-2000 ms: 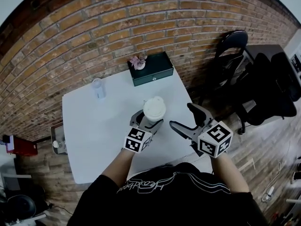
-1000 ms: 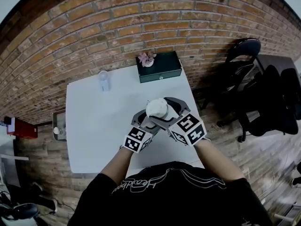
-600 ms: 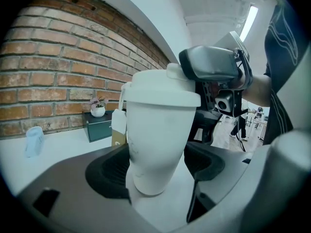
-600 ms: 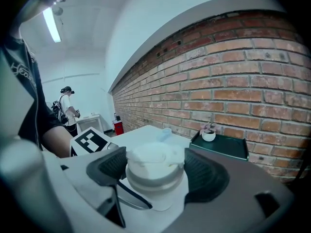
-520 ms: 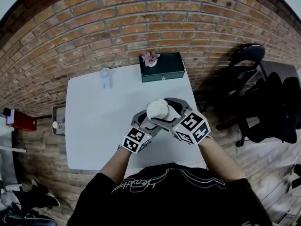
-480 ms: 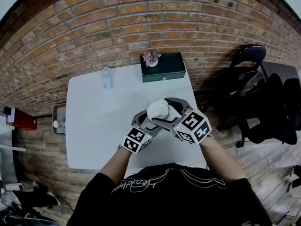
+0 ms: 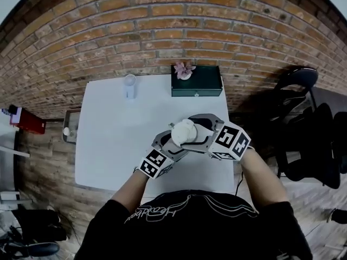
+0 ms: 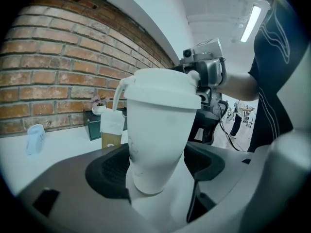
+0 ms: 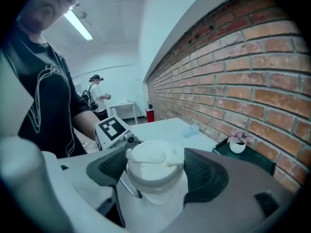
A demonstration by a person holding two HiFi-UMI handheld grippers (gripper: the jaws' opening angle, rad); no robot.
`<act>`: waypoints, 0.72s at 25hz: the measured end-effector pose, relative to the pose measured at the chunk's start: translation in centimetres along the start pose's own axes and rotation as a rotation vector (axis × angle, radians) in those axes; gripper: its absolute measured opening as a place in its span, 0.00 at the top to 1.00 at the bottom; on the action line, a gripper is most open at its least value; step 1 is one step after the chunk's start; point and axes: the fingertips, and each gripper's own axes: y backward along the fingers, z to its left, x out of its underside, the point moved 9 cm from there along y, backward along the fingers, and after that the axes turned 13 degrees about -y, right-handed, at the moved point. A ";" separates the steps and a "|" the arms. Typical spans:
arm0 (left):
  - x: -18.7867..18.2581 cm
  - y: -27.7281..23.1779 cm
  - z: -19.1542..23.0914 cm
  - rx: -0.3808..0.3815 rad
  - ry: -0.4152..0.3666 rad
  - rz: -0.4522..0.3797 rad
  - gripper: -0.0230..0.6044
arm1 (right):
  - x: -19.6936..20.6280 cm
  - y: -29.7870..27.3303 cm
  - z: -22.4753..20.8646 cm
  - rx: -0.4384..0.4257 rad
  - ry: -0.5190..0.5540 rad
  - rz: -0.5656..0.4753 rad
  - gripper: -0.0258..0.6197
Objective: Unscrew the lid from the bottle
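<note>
The right gripper's (image 9: 155, 171) jaws are clenched on the lid (image 9: 154, 160); the left gripper (image 8: 155, 169) grasps the bottle (image 8: 158, 130) low on its taper, above the table (image 7: 108, 134) toward 3 o'clock. Twisting may spin the smooth body within those pads; the lid would then not loosen.

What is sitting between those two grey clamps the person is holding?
A white bottle. The left gripper grips its body and the right gripper its lid. The head view shows it between them.
</note>
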 end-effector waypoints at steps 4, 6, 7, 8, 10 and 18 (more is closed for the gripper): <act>0.1 0.0 0.0 -0.011 0.009 -0.013 0.38 | -0.6 -0.2 -1.0 -0.139 0.101 0.065 0.39; 0.1 -0.1 0.0 -0.019 0.011 -0.016 0.38 | -1.0 -0.4 -1.4 -0.198 0.152 0.100 0.39; 0.1 -0.1 0.0 -0.023 0.013 -0.019 0.38 | -1.2 -0.5 -1.6 -0.224 0.171 0.118 0.39; 0.2 -0.1 0.0 -0.027 0.016 -0.022 0.38 | -1.3 -0.6 -1.7 -0.249 0.183 0.135 0.39; 0.3 -0.1 -0.1 -0.031 0.019 -0.028 0.38 | -1.6 -0.8 -2.0 -0.292 0.203 0.162 0.39; 0.5 0.0 -0.1 -0.038 0.020 -0.023 0.38 | -1.2 -0.8 -2.1 -0.324 0.226 0.093 0.38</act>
